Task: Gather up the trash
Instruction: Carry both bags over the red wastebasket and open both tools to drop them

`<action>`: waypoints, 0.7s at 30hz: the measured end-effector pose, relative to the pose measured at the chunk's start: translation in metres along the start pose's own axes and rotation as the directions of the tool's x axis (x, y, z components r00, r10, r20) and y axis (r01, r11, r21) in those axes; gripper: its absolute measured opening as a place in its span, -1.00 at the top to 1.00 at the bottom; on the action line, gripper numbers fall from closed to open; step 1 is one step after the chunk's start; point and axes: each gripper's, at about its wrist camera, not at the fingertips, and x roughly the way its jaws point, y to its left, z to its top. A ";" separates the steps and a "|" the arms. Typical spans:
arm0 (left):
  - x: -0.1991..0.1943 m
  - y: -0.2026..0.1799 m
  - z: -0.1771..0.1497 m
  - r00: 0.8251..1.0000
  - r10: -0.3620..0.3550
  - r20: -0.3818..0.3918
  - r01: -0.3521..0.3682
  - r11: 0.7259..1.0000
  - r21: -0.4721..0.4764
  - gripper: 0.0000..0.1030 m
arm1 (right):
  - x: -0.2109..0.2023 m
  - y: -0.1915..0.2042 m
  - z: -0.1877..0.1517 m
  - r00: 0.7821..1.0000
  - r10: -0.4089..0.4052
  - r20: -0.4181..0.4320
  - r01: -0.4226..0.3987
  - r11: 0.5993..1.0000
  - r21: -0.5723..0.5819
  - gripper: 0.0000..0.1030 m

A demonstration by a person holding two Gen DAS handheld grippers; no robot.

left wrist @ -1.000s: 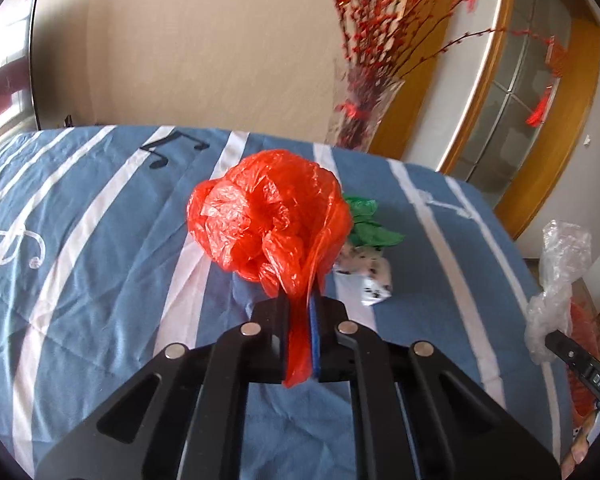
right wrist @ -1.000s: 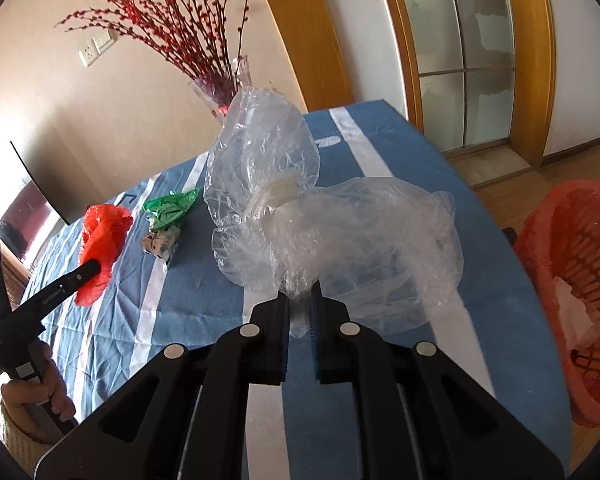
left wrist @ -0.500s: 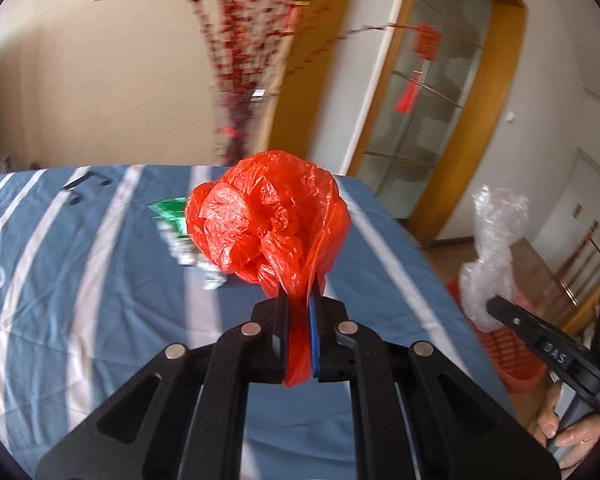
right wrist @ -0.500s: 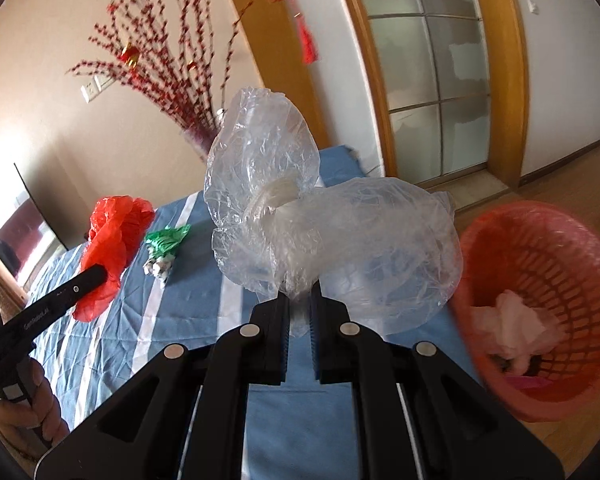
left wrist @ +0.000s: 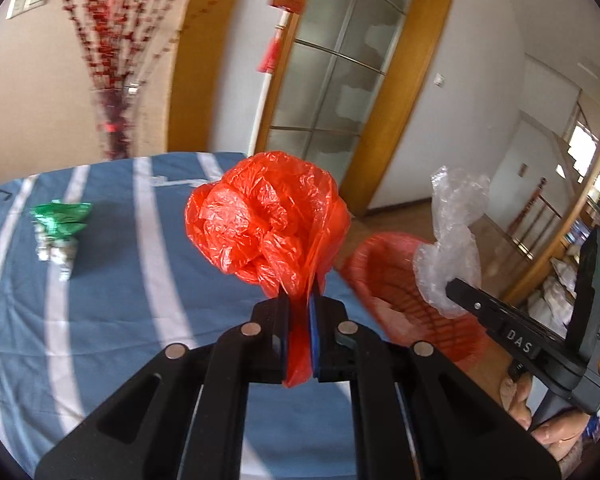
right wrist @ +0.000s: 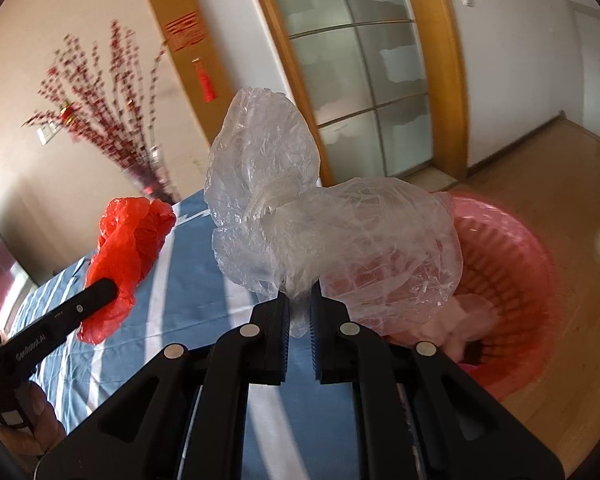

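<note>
My left gripper [left wrist: 299, 308] is shut on a crumpled red plastic bag [left wrist: 266, 220] and holds it in the air over the table's right edge. The red bag also shows in the right wrist view [right wrist: 128, 248]. My right gripper [right wrist: 299, 304] is shut on a crumpled clear plastic bag [right wrist: 324, 232], held above the red basket [right wrist: 512, 264]. The clear bag also shows in the left wrist view [left wrist: 452, 240]. The red slatted basket [left wrist: 384, 276] stands on the floor past the table edge, with pale trash inside. A green and white wrapper [left wrist: 58, 224] lies on the table at the left.
The table has a blue cloth with white stripes [left wrist: 112, 280]. A vase of red blossom branches [right wrist: 148, 176] stands at the table's far edge. Wood-framed glass doors [right wrist: 360, 92] and wooden floor [right wrist: 572, 184] lie beyond the basket.
Both grippers have swung to the right, away from the table's middle, still holding their bags. The red basket has come nearer and now lies right behind the clear bag.
</note>
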 end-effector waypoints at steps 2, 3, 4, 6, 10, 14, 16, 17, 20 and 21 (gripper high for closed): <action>0.008 -0.014 -0.001 1.000 -0.025 -0.012 0.025 1.000 0.013 0.82 | -0.003 -0.015 0.001 1.000 -0.019 0.005 0.019 1.000 0.025 0.82; 0.013 -0.022 -0.002 0.999 -0.040 -0.017 0.040 0.999 0.023 0.82 | -0.004 -0.020 0.001 1.000 -0.027 0.007 0.027 0.999 0.035 0.82; 0.016 -0.027 -0.003 0.999 -0.050 -0.020 0.051 0.998 0.029 0.82 | -0.006 -0.024 0.002 0.999 -0.034 0.009 0.033 0.999 0.042 0.82; 0.023 -0.042 -0.003 0.997 -0.073 -0.029 0.074 0.996 0.040 0.82 | -0.008 -0.036 0.003 0.999 -0.052 0.014 0.051 0.997 0.062 0.82; 0.037 -0.061 -0.003 0.992 -0.114 -0.048 0.116 0.992 0.056 0.82 | -0.010 -0.054 0.005 0.997 -0.074 0.019 0.072 0.993 0.094 0.82; 0.049 -0.077 -0.004 0.987 -0.143 -0.067 0.147 0.987 0.067 0.82 | -0.010 -0.068 0.009 0.996 -0.090 0.024 0.086 0.989 0.121 0.82; 0.057 -0.085 -0.005 0.984 -0.158 -0.081 0.164 0.984 0.071 0.82 | -0.009 -0.074 0.009 0.995 -0.095 0.025 0.091 0.987 0.134 0.82; 0.060 -0.086 -0.005 0.983 -0.162 -0.086 0.169 0.983 0.074 0.82 | -0.008 -0.078 0.010 0.995 -0.098 0.026 0.094 0.985 0.142 0.82; 0.070 -0.095 -0.006 0.980 -0.174 -0.101 0.183 0.979 0.090 0.82 | -0.007 -0.087 0.010 0.994 -0.105 0.026 0.099 0.983 0.157 0.82; 0.073 -0.099 -0.007 0.978 -0.178 -0.105 0.188 0.978 0.094 0.82 | -0.007 -0.089 0.010 0.994 -0.106 0.026 0.101 0.982 0.160 0.82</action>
